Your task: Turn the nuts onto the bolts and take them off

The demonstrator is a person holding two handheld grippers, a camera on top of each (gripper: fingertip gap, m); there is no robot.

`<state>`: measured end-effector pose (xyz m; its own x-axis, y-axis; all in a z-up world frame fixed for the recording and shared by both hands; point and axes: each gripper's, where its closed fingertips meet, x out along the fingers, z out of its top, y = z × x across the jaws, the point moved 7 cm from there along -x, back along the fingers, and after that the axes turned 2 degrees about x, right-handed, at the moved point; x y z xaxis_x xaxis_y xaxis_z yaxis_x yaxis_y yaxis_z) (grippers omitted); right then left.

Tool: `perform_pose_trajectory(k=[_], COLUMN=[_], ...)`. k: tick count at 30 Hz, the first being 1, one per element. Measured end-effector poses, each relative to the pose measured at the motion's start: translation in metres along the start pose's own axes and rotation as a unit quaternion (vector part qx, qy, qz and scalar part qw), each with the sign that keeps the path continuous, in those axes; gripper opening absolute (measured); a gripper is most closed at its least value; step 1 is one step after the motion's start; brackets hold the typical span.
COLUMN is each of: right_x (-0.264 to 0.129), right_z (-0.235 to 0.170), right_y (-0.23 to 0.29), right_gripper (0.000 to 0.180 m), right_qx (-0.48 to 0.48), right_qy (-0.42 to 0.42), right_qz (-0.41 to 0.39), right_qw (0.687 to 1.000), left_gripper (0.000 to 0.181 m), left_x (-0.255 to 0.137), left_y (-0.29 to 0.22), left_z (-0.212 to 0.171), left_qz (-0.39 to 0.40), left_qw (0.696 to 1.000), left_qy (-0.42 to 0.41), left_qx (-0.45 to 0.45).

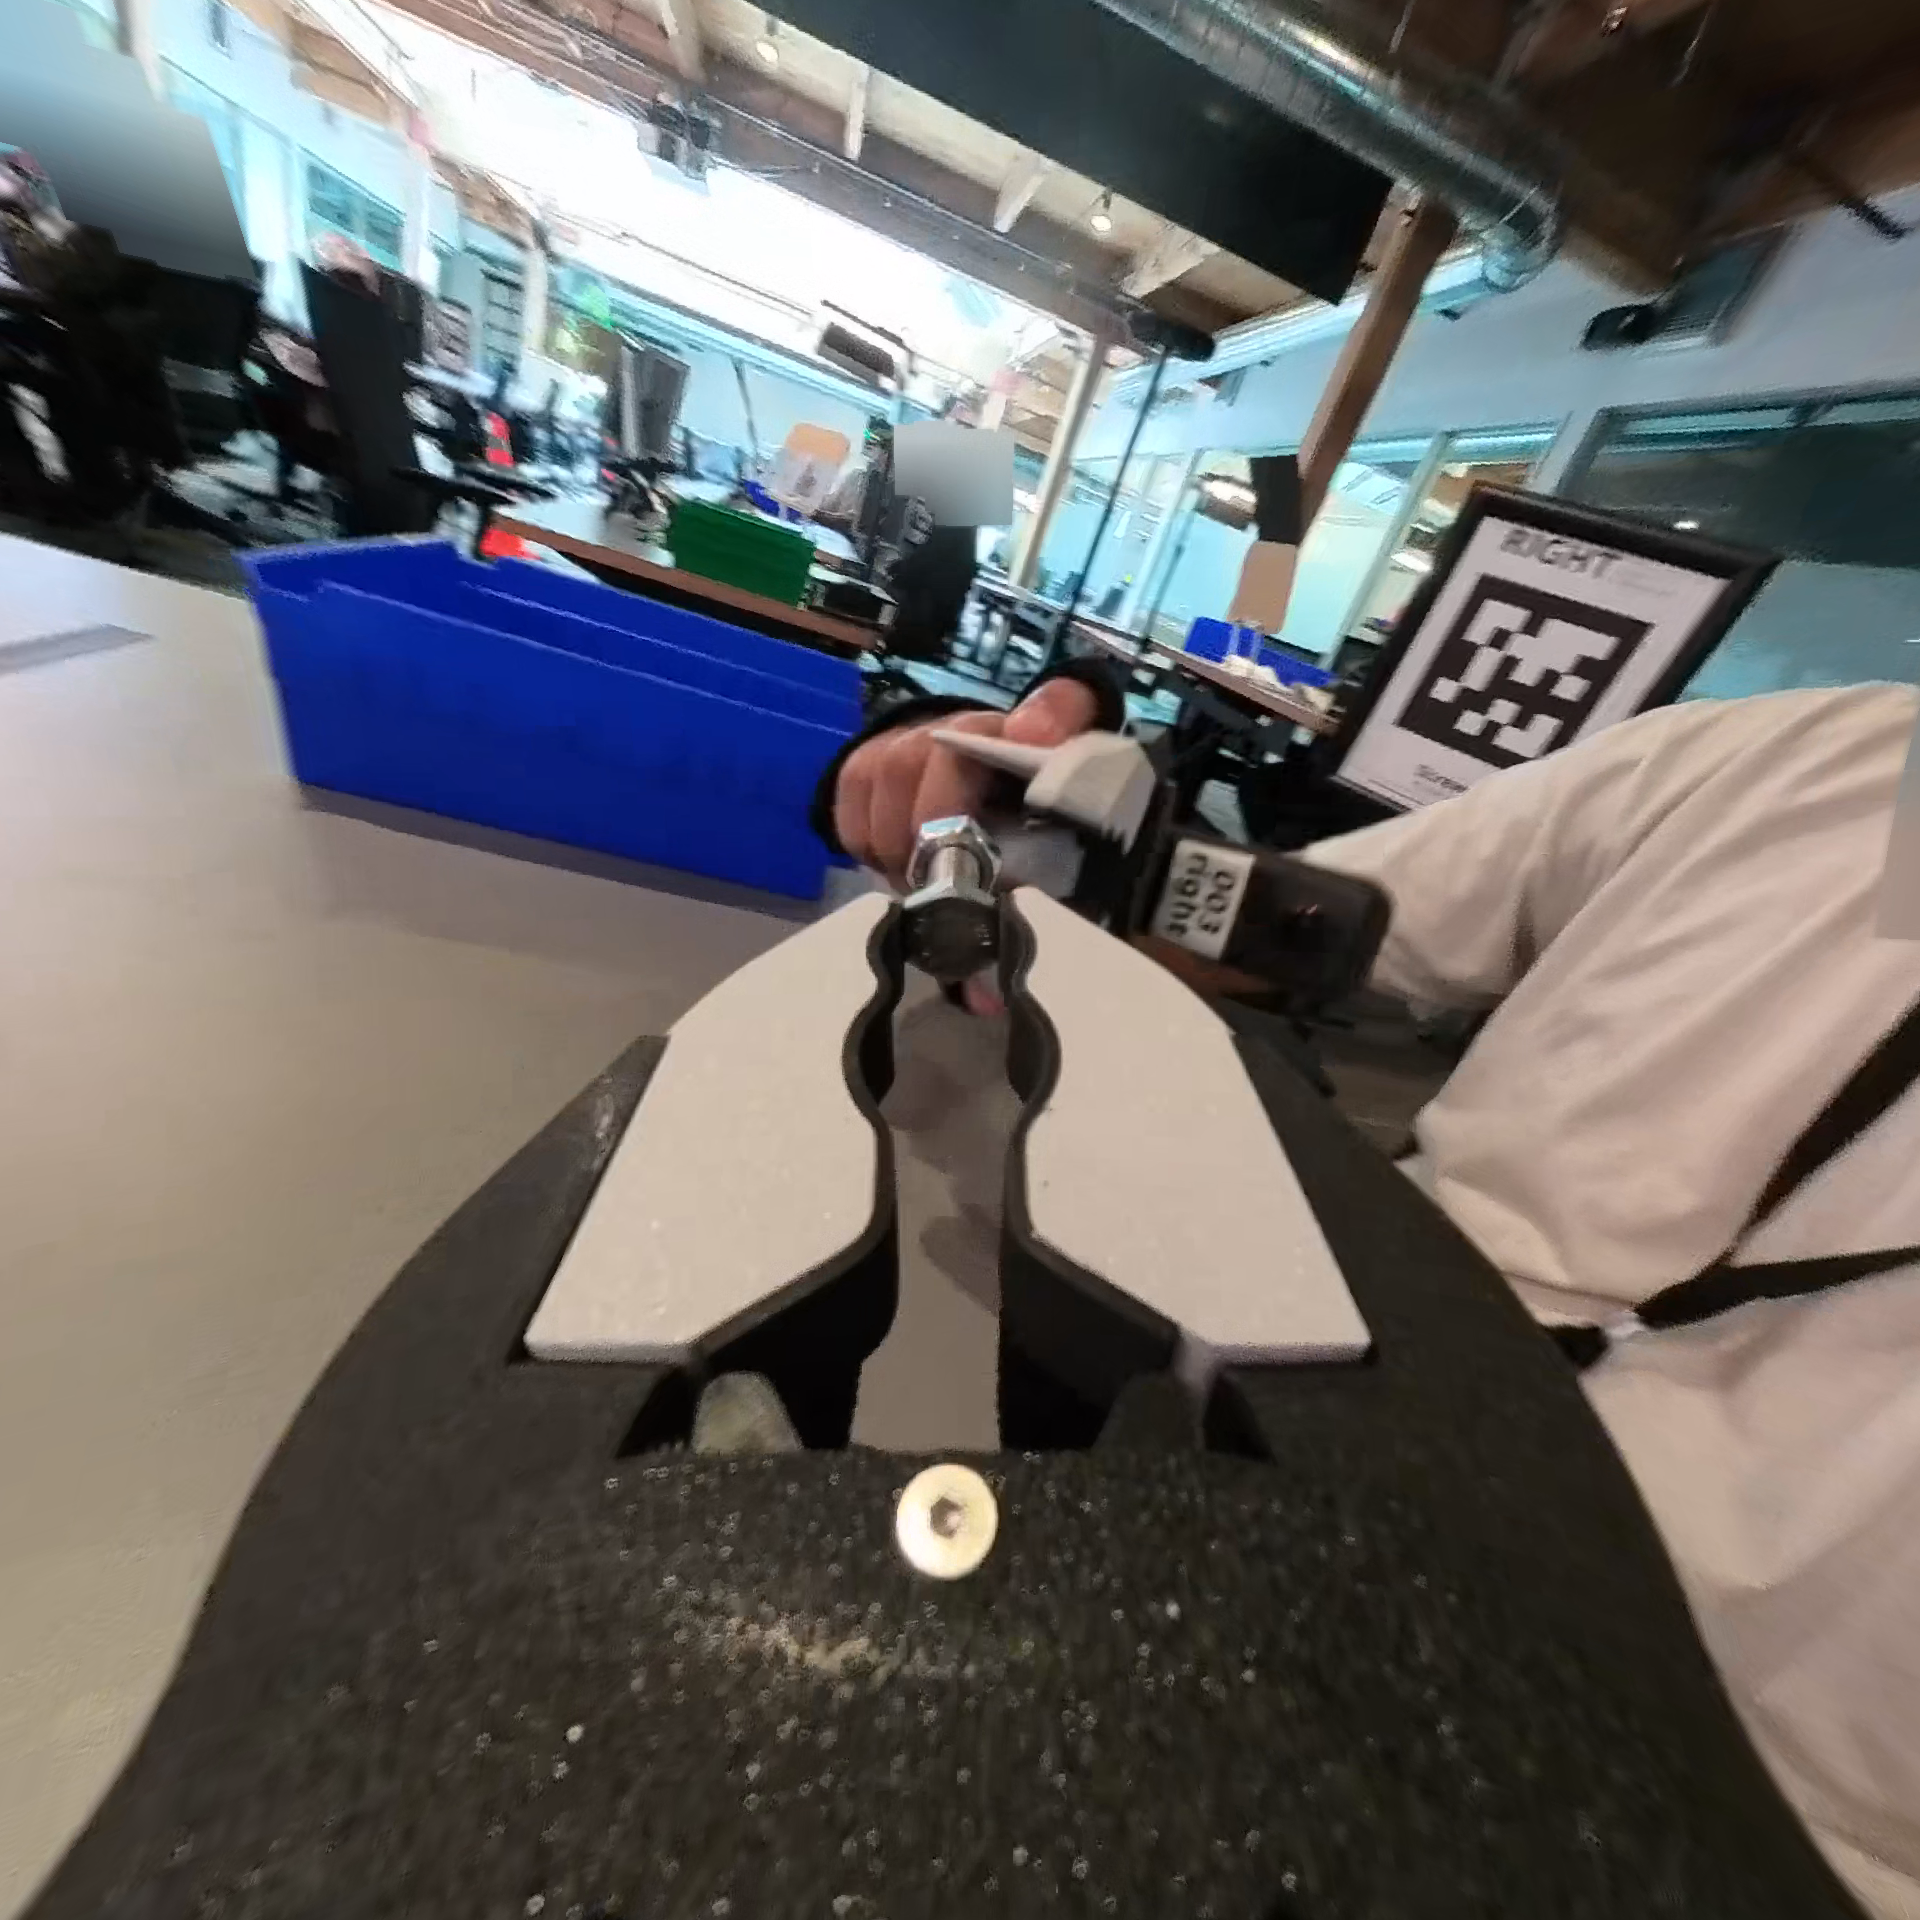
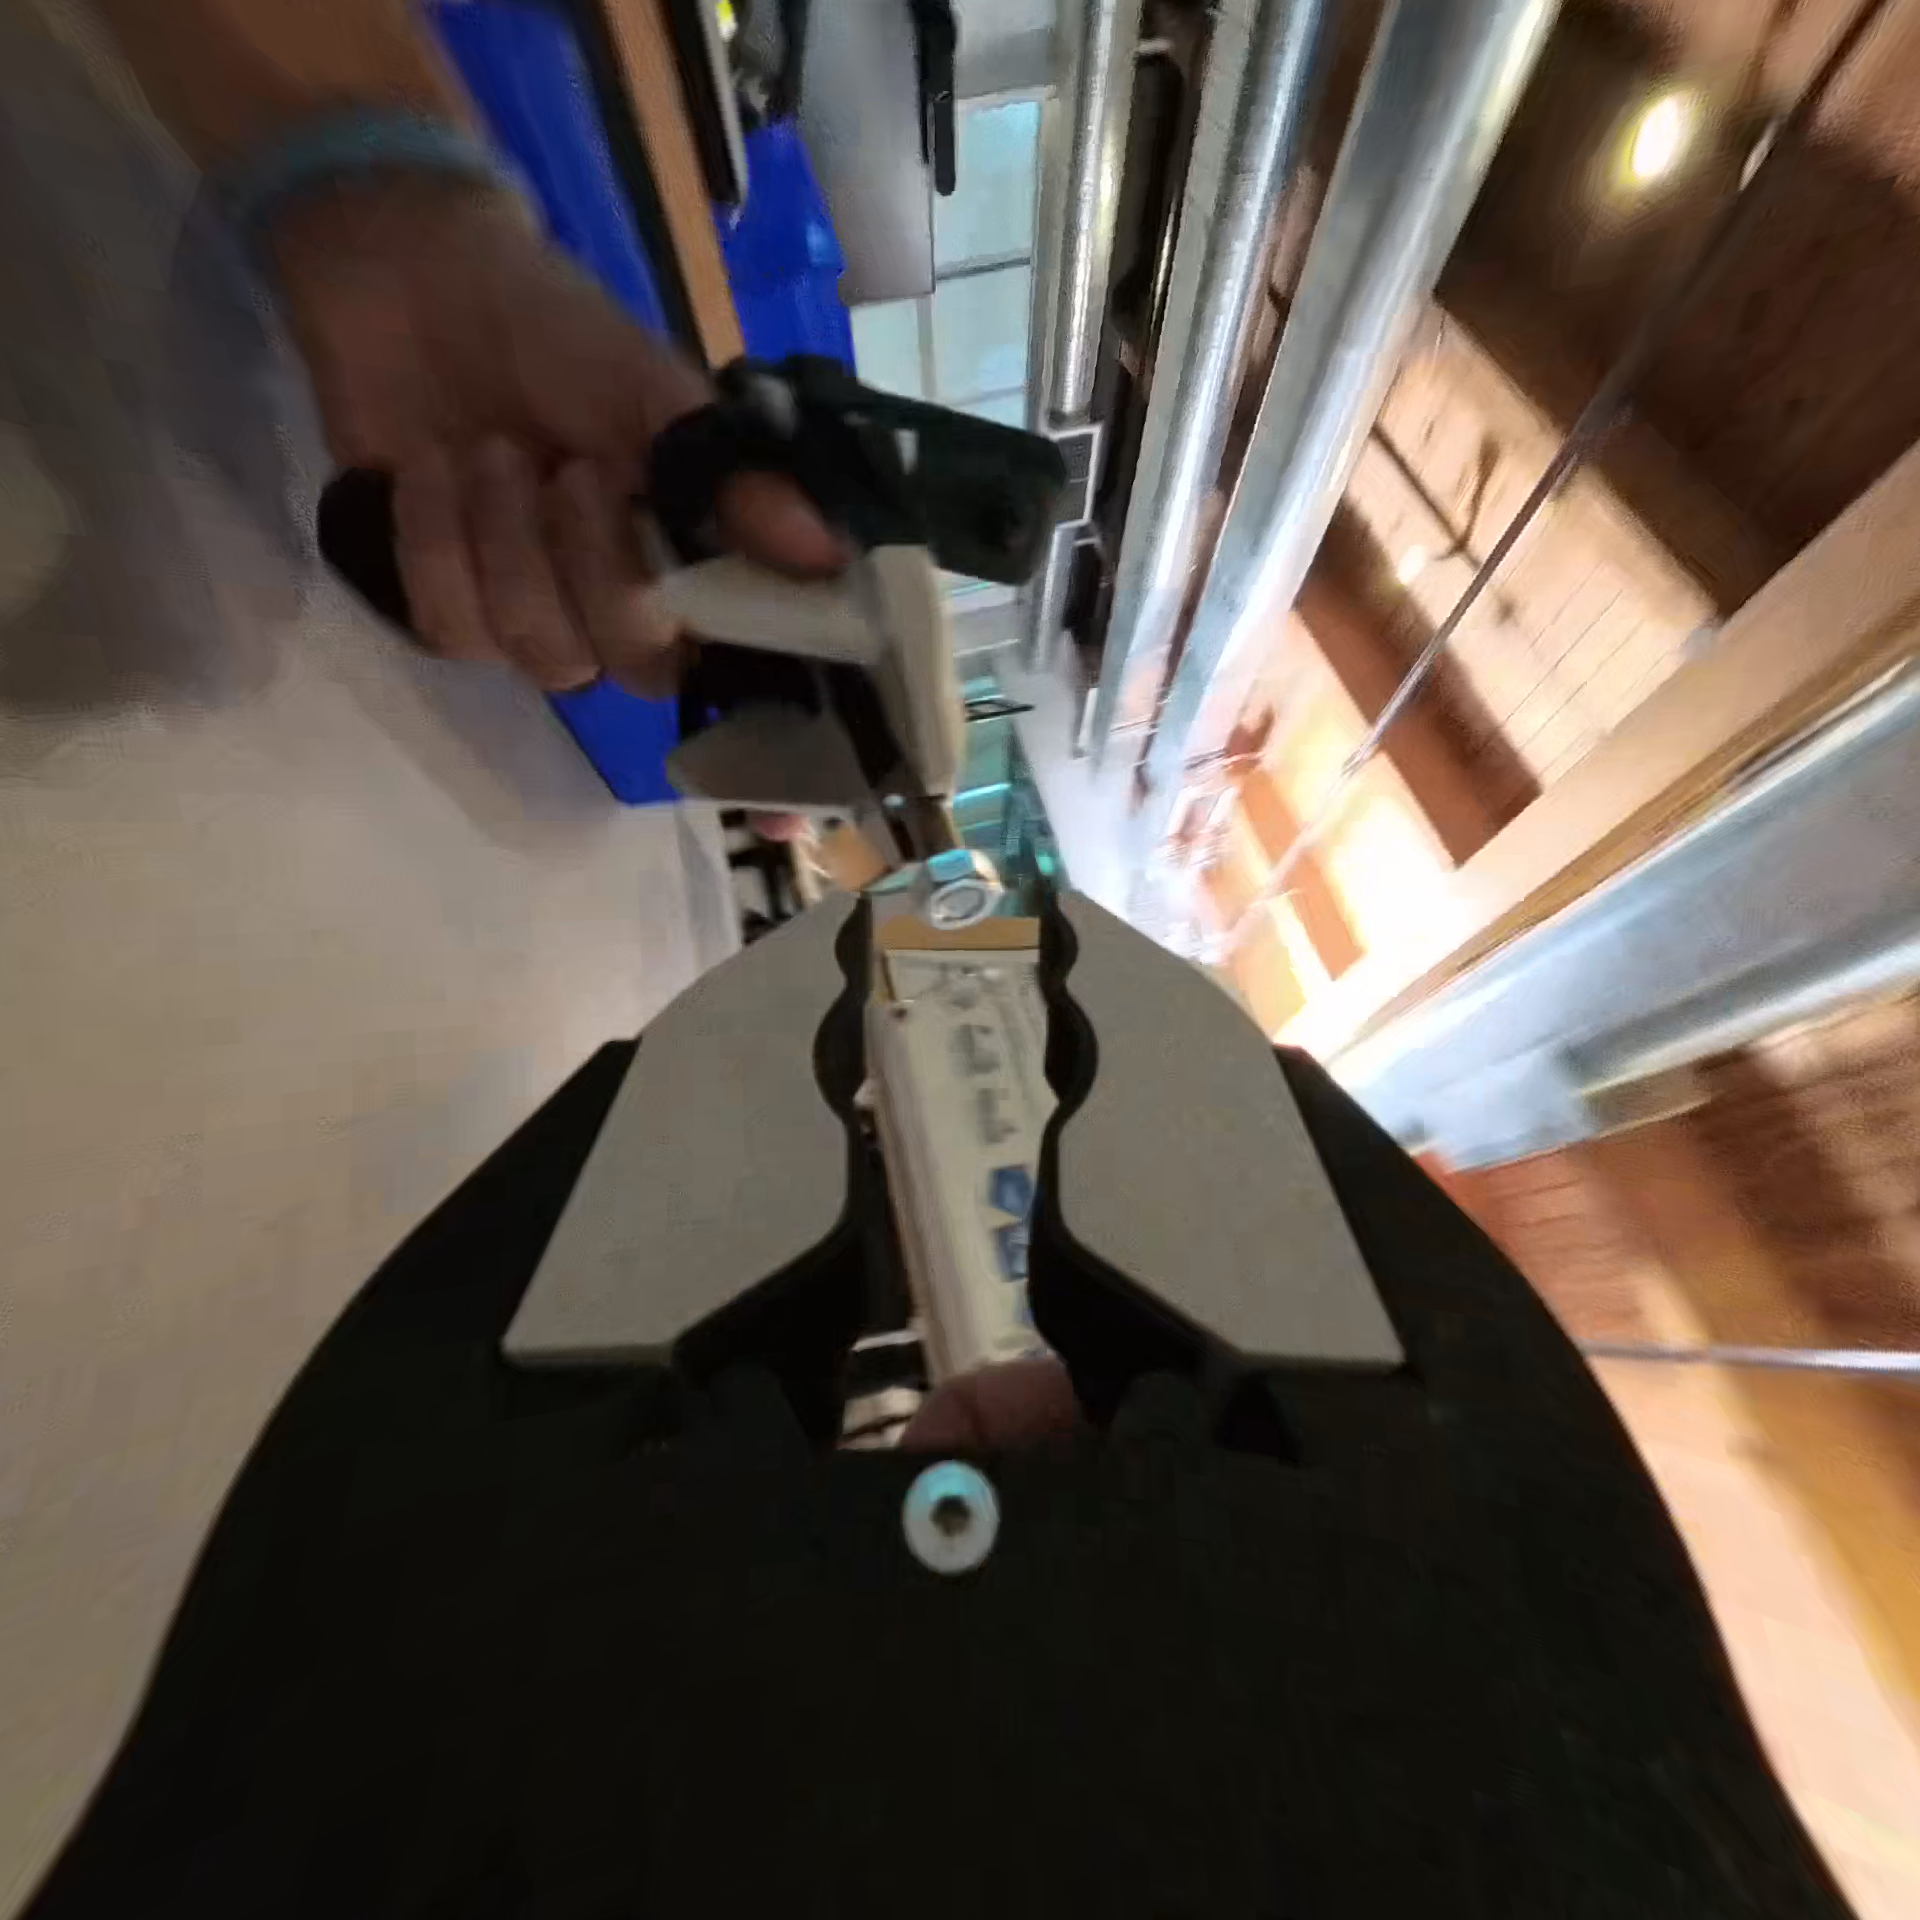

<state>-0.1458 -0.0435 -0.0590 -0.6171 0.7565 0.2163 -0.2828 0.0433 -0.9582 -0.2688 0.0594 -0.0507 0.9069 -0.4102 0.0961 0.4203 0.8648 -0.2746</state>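
My left gripper (image 1: 951,940) is shut on the hex head of a silver bolt (image 1: 948,888) and holds it above the table, shank pointing away. A silver nut (image 1: 951,836) sits on the bolt's far end. My right gripper (image 2: 956,914) comes at it from the far side, rolled about a quarter turn. The nut (image 2: 956,899) lies between its fingertips with a small gap on each side, so its jaws stand a little open. The right gripper also shows in the left wrist view (image 1: 987,800), one finger above the nut and one beside it. The right wrist view is motion-blurred.
A blue bin (image 1: 540,696) stands on the grey table (image 1: 208,935) to the far left. A framed black-and-white marker board (image 1: 1538,655) stands at the right. A person's hand (image 1: 914,779) and white sleeve (image 1: 1621,987) hold the right gripper; another hand (image 2: 488,468) holds the left gripper.
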Motion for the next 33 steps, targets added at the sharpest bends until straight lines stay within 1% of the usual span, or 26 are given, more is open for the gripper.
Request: perform_pose_trajectory(k=[1,2,3,4,6,8,10,11,12,14,16,18,19,21,23,24,25,26,27,28,29,30,31,32,33], right_x=[0.001,0.004,0.007,0.007,0.004,0.000,0.002,0.003,0.003,0.002,0.005,0.008,0.010,0.015,0.021,0.023,0.025,0.026,0.027,0.028,0.028,0.028,0.027,0.026,0.024], right_z=[0.000,-0.001,-0.002,-0.001,0.002,0.005,0.003,0.003,0.003,0.003,0.001,-0.005,-0.008,-0.016,-0.021,-0.024,-0.025,-0.027,-0.028,-0.029,-0.030,-0.029,-0.027,-0.026,-0.024], right_y=[0.008,0.014,0.016,0.013,0.008,0.007,0.009,0.011,0.013,0.013,0.009,0.003,0.001,-0.004,-0.006,-0.006,-0.006,-0.005,-0.002,0.000,0.000,-0.001,-0.003,-0.006,-0.009], right_gripper=[0.028,0.029,0.035,0.036,0.030,0.024,0.030,0.027,0.019,0.019,0.019,0.019,0.019,0.019,0.019,0.019,0.019,0.019,0.019,0.019,0.019,0.019,0.023,0.035,0.042], right_qx=[-0.029,-0.030,-0.024,-0.016,0.018,0.028,0.021,0.024,0.024,0.036,0.114,0.230,0.294,0.438,0.570,0.624,0.673,0.710,0.738,0.752,0.756,0.749,0.734,0.711,0.680], right_qy=[0.003,0.012,0.022,0.020,0.002,-0.020,-0.010,-0.008,-0.008,-0.010,-0.002,-0.002,-0.002,-0.007,-0.013,-0.018,-0.025,-0.031,-0.032,-0.031,-0.032,-0.037,-0.042,-0.047,-0.053], right_qz=[0.008,0.022,0.022,0.018,0.028,0.031,0.031,0.041,0.049,0.060,0.090,0.131,0.151,0.198,0.252,0.271,0.298,0.318,0.334,0.347,0.346,0.338,0.325,0.302,0.272], right_qw=[1.000,0.999,0.999,1.000,0.999,0.999,0.999,0.999,0.998,0.997,0.989,0.964,0.944,0.877,0.782,0.733,0.676,0.627,0.586,0.559,0.555,0.568,0.596,0.633,0.679], left_gripper=[0.016,0.016,0.016,0.016,0.016,0.016,0.017,0.017,0.017,0.016,0.017,0.017,0.017,0.017,0.017,0.017,0.017,0.017,0.017,0.017,0.017,0.016,0.017,0.017,0.017], left_x=[0.001,0.002,0.004,0.006,0.006,0.010,0.015,0.018,0.020,0.020,0.020,0.020,0.020,0.019,0.018,0.017,0.017,0.017,0.017,0.017,0.017,0.016,0.016,0.015,0.014], left_y=[0.000,-0.001,-0.002,-0.003,-0.003,-0.005,-0.008,-0.009,-0.010,-0.010,-0.011,-0.013,-0.014,-0.016,-0.019,-0.021,-0.022,-0.024,-0.024,-0.025,-0.025,-0.025,-0.025,-0.025,-0.025], left_z=[-0.003,-0.006,-0.009,-0.010,-0.010,-0.015,-0.020,-0.021,-0.022,-0.023,-0.022,-0.019,-0.017,-0.013,-0.008,-0.006,-0.004,-0.003,-0.003,-0.003,-0.003,-0.002,-0.001,0.000,0.003], left_qz=[-0.016,-0.029,-0.039,-0.047,-0.054,-0.042,-0.048,-0.053,-0.056,-0.057,-0.038,-0.007,0.012,0.045,0.062,0.066,0.068,0.070,0.071,0.073,0.073,0.069,0.061,0.052,0.043], left_qw=[1.000,0.999,0.999,0.998,0.998,0.998,0.996,0.996,0.996,0.995,0.996,0.995,0.993,0.985,0.980,0.978,0.976,0.975,0.973,0.973,0.974,0.976,0.979,0.983,0.987], left_qy=[0.007,0.013,0.020,0.021,0.022,0.052,0.072,0.073,0.072,0.075,0.077,0.081,0.083,0.087,0.079,0.074,0.071,0.070,0.074,0.078,0.078,0.073,0.067,0.055,0.041], left_qx=[-0.013,-0.023,-0.028,-0.031,-0.037,-0.020,-0.016,-0.017,-0.018,-0.017,0.011,0.059,0.088,0.143,0.174,0.185,0.193,0.200,0.204,0.206,0.202,0.194,0.182,0.168,0.152])
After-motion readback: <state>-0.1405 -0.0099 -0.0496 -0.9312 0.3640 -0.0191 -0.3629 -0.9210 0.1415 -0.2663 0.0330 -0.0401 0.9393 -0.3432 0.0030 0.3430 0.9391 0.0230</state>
